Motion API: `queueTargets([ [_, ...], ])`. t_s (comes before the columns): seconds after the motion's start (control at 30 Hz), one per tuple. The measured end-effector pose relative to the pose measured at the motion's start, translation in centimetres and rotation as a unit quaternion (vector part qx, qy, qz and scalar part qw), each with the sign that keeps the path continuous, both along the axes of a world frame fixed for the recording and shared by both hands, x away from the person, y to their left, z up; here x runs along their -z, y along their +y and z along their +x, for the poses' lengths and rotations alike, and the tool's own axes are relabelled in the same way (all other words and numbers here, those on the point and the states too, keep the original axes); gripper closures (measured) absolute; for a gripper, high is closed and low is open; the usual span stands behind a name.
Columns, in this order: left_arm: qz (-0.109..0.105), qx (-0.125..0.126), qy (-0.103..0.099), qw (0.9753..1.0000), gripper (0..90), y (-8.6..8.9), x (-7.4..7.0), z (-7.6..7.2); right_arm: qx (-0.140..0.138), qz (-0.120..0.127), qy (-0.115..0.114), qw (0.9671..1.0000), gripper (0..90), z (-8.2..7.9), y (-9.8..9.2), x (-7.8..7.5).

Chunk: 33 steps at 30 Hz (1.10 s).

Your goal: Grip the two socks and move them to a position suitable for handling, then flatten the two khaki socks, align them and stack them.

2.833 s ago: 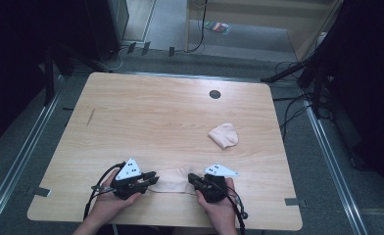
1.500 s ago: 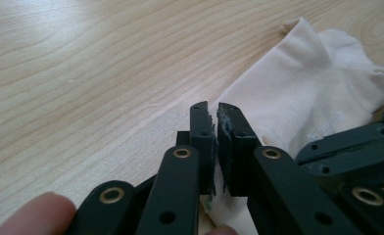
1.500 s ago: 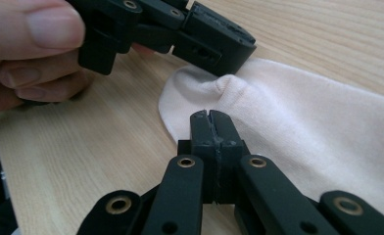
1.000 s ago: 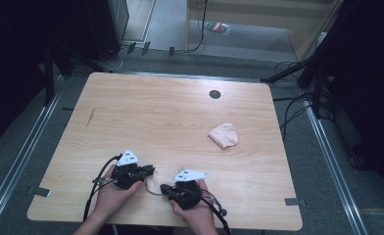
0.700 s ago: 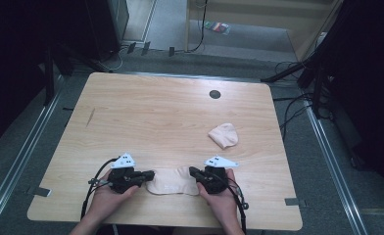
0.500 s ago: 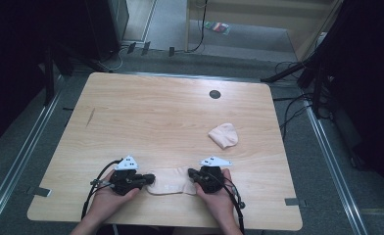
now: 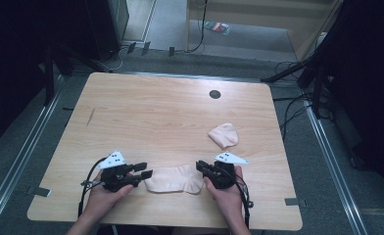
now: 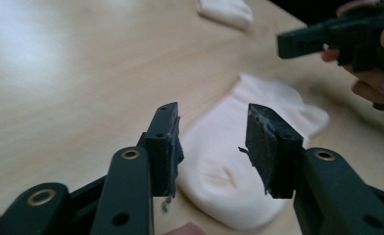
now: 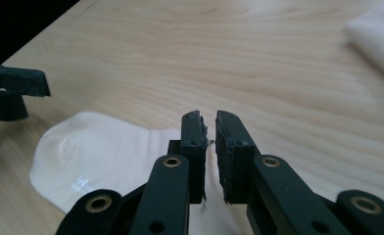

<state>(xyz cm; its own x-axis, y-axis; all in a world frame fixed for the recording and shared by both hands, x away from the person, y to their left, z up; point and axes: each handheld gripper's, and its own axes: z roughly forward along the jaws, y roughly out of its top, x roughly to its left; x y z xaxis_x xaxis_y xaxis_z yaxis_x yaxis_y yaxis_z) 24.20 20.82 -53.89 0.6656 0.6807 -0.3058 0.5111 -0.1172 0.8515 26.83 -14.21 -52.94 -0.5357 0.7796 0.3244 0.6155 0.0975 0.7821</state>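
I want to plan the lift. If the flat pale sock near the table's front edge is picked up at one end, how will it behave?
The sock lies flat and thin, so it will probably hang limp and fold. It looks light, like soft cloth; unlikely to roll or break. The right tool is nearly shut at one end, which may drag it.

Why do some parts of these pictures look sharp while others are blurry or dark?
In the high view, the table is evenly lit while the floor at both sides falls into darkness. In the left gripper view, the fingers are crisp, but the far folded sock is soft and pale glare washes the wood. In the right gripper view, the flat sock shows a small shiny glint.
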Motion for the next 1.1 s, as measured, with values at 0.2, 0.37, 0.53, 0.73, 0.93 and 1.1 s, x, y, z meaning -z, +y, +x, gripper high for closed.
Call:
queueTargets([
  [0.2,0.004,-0.083,-0.039,0.9958,57.2,3.0,0.3,0.8,0.050,0.005,-0.024,0.9984,80.1,0.7,-2.8,-1.4],
  [0.37,-0.010,-0.146,-0.050,0.9879,47.9,4.6,0.4,1.5,0.099,-0.048,-0.064,0.9919,70.7,1.3,-4.5,-2.2],
  [0.53,-0.003,-0.192,-0.048,0.9803,32.7,5.5,0.5,1.8,0.115,-0.065,-0.079,0.9881,63.9,2.7,-5.5,-2.5],
  [0.73,0.001,-0.200,-0.032,0.9793,28.2,5.5,1.0,2.1,0.133,-0.088,-0.079,0.9841,58.4,5.3,-6.1,-2.2],
  [0.93,-0.002,-0.201,-0.025,0.9793,28.3,5.5,1.2,2.3,0.169,-0.107,-0.052,0.9784,59.2,9.1,-7.3,-1.4],
  [1.1,-0.002,-0.200,-0.025,0.9795,28.8,5.4,1.2,2.3,0.158,-0.097,-0.043,0.9817,55.7,11.1,-7.2,-0.6],
])
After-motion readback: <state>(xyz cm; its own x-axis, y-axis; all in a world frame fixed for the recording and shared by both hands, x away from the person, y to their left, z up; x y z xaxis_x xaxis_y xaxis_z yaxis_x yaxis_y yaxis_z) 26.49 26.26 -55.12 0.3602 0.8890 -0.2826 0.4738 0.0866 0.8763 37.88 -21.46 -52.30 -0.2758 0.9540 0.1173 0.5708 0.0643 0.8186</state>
